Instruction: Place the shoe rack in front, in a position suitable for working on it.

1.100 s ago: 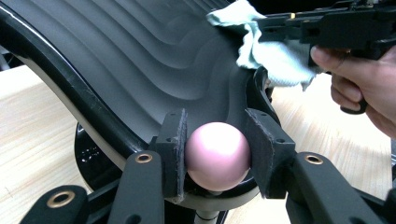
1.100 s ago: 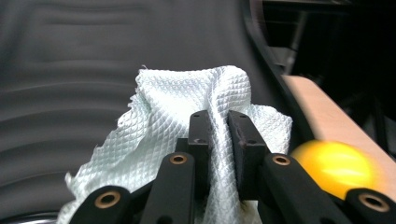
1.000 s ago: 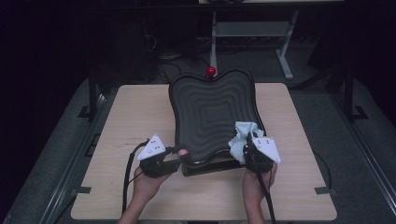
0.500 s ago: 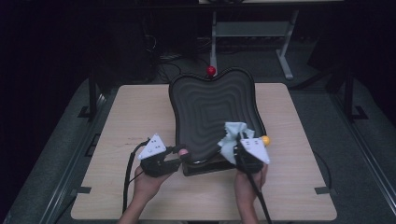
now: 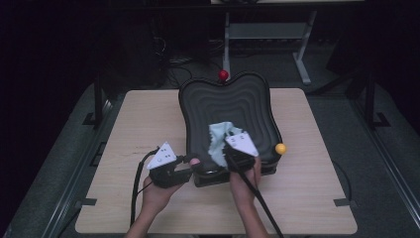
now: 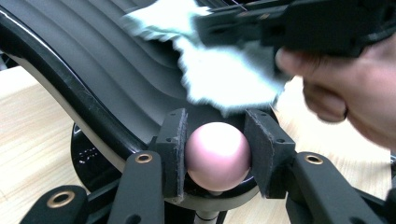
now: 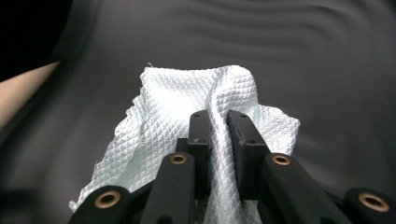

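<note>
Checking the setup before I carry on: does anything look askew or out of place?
The black tray sits tilted on its stand, near edge low, and it is held there: the left gripper is clamped on its pink ball. The right gripper presses a white cloth on it. Nothing spilled or damaged.

One ridged black tray (image 5: 233, 106) is sitting with one white cloth (image 5: 219, 141) on it, three coloured balls at its rim: red (image 5: 224, 75), yellow (image 5: 281, 148), pink (image 6: 217, 156).
</note>
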Tool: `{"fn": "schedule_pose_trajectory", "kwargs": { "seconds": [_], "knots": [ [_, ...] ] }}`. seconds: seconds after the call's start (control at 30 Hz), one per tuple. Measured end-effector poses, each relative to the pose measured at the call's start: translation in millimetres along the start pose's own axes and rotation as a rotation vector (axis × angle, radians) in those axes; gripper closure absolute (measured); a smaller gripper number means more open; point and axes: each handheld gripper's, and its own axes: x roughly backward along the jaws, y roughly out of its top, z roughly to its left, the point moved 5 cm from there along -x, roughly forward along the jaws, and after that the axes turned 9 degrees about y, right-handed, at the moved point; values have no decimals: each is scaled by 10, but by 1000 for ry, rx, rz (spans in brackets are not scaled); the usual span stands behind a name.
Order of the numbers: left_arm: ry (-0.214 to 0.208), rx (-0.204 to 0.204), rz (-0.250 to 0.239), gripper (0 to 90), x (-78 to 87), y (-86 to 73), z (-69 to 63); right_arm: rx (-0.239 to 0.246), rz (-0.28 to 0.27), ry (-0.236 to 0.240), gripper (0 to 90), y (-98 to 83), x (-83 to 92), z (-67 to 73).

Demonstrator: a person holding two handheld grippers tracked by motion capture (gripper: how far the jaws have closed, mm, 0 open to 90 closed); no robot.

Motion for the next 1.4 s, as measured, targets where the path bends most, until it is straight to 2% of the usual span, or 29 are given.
{"fn": "schedule_pose_trajectory", "kwargs": {
  "seconds": [0.03,0.07,0.1,0.17,0.23,0.27,0.33,0.4,0.47,0.53,0.57,0.63,0.67,0.77,0.8,0.83,0.87,0.93,0.97,1.0,1.03,1.07,1.13,1.17,1.2,1.23,1.3,1.37,1.4],
  "knots": [
    [0,-1,0,600,0,-1,1,19,-2,57,797,24,-45,141],
    [-2,0,-1,600,1,-2,2,29,-1,90,797,37,-68,202],
    [-5,-1,-1,600,1,-3,6,49,4,102,798,62,-93,243],
    [-4,1,-3,601,0,-3,2,57,14,90,798,112,-124,199],
    [-4,-4,1,601,3,-5,6,65,19,26,799,161,-145,49],
    [-3,-4,0,601,1,-4,6,51,22,2,799,185,-156,-27],
    [-3,-5,1,600,1,-3,6,24,21,-11,798,226,-184,-89],
    [-5,-4,0,601,0,-4,8,36,19,17,797,248,-227,-4],
    [-7,-3,0,601,0,-5,6,70,26,84,796,272,-273,162],
    [-10,-2,-1,601,-1,-5,7,124,44,115,797,301,-310,284],
    [-11,-1,-2,601,-2,-4,6,134,48,116,797,322,-326,278],
    [-8,-7,-1,601,-1,-4,9,113,47,91,797,368,-352,185],
    [-8,-6,-1,601,-1,-4,9,108,49,41,798,412,-377,67],
    [-10,-4,-2,601,-4,-3,8,61,47,30,797,473,-415,-28],
    [-12,-2,-2,601,-4,-4,7,47,45,50,797,482,-430,8],
    [-15,-2,0,601,-2,-4,9,38,40,93,796,487,-448,85],
    [-15,0,-4,601,-5,-4,9,66,39,139,794,486,-474,217],
    [-17,-2,-1,601,-2,-5,11,118,37,157,795,485,-502,349],
    [-17,-1,-1,601,-2,-4,9,123,34,154,795,494,-519,354],
    [-15,-2,-1,601,-2,-5,7,125,27,144,795,505,-527,321],
    [-15,-1,-2,602,-2,-5,7,116,22,102,795,525,-534,224],
    [-15,-3,-2,602,-2,-4,9,105,22,81,795,537,-538,153],
    [-16,-5,1,602,-1,-4,9,44,18,42,795,572,-536,-23],
    [-17,-4,0,602,-1,-4,10,29,16,44,795,580,-536,-49],
    [-18,-2,-1,602,-2,-4,10,15,14,49,794,581,-540,-43],
    [-19,0,-2,602,-3,-5,10,26,11,59,793,575,-547,2],
    [-20,0,0,602,-2,-5,11,80,8,117,791,554,-563,176],
    [-21,0,1,602,-2,-3,10,124,11,120,792,547,-570,281],
    [-21,0,1,602,-2,-3,9,116,7,122,793,555,-577,251]
  ]
}}
